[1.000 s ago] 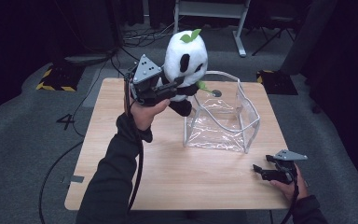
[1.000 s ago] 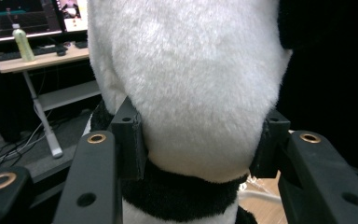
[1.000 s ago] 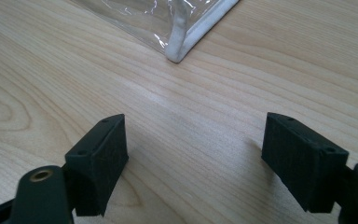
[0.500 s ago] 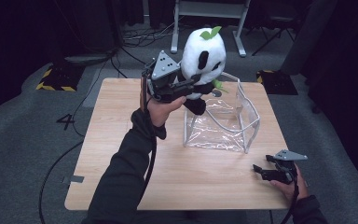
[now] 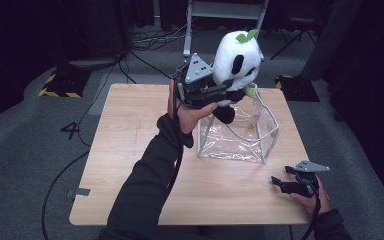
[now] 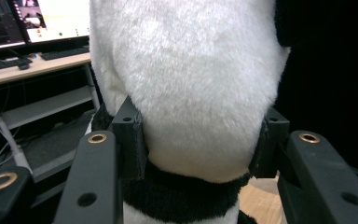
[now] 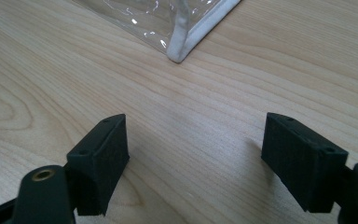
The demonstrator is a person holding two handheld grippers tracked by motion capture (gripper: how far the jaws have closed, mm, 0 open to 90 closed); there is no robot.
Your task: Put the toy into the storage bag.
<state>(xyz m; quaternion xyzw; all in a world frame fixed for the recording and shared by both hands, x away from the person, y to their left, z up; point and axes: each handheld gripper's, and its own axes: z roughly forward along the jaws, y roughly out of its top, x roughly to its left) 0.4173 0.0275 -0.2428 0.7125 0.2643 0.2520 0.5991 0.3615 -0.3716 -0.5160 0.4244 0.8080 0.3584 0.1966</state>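
Observation:
A black-and-white plush panda [image 5: 236, 65] with green leaves on its head hangs in the air over the back left edge of a clear plastic bag [image 5: 240, 132]. My left gripper [image 5: 219, 92] is shut on the panda; in the left gripper view both pads squeeze its white furry body [image 6: 196, 93] just above a black band. The bag stands open on the wooden table [image 5: 130, 150]. My right gripper [image 5: 280, 184] rests low near the table's front right corner, open, with bare wood between its jaws [image 7: 193, 154]. A white-edged bag corner [image 7: 182, 49] lies just ahead of it.
Black cables [image 5: 145, 60] and a metal stand [image 5: 220, 15] sit on the grey floor behind the table. A desk with monitors [image 6: 37, 28] appears in the background of the left gripper view. The table's left half is bare wood.
My left gripper has carried the panda to the right and slightly up, from beside the bag to above its rim. The right gripper has stayed put.

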